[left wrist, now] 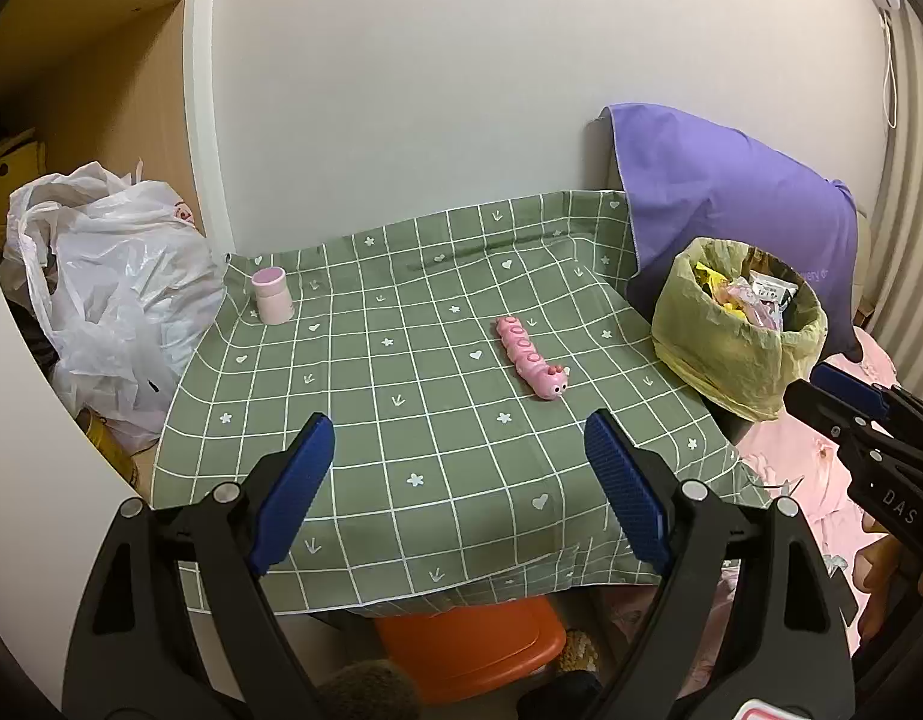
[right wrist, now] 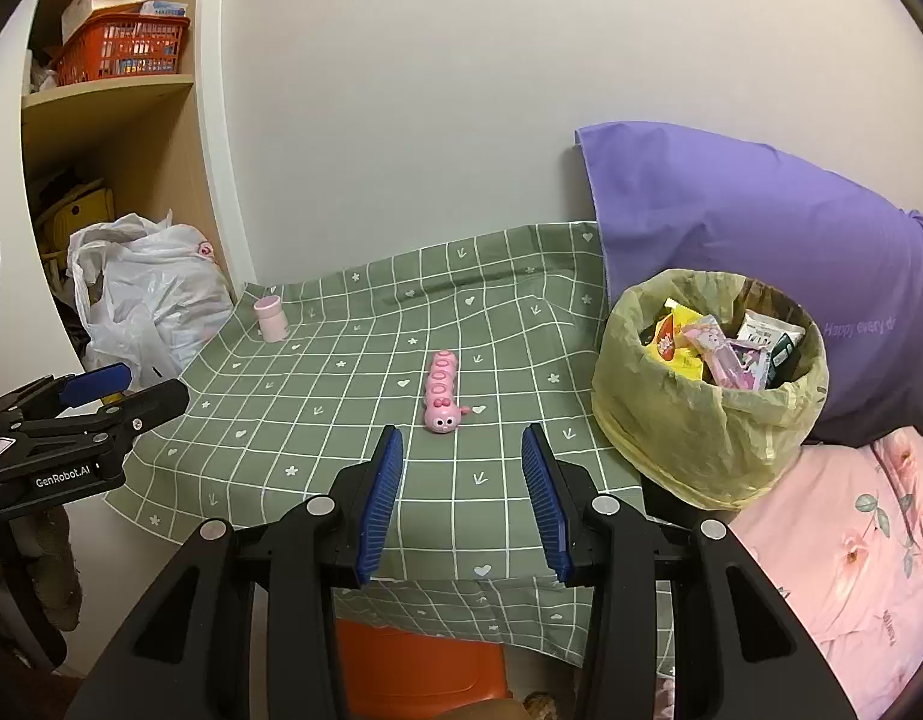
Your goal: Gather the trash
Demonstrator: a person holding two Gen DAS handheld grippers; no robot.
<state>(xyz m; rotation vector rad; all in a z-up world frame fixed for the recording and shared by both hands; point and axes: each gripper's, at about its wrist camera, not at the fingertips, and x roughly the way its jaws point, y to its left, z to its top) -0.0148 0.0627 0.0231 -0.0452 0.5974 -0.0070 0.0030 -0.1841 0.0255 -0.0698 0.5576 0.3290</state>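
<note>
A: How far is the collecting?

B: The trash bin (right wrist: 710,414) at the table's right edge already holds wrappers (right wrist: 716,348). On the green cloth (right wrist: 341,396) only a pink caterpillar toy (right wrist: 442,391) and a pink cup (right wrist: 270,317) stay.

A: And the grippers?

B: The left gripper (left wrist: 458,489) and right gripper (right wrist: 460,501) are both open and hold nothing.

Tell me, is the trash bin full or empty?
Nearly full: wrappers are piled close to the rim of the lined trash bin.

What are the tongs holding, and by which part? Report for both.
Nothing. Both the left tongs and right tongs are open and empty, above the tablecloth.
</note>
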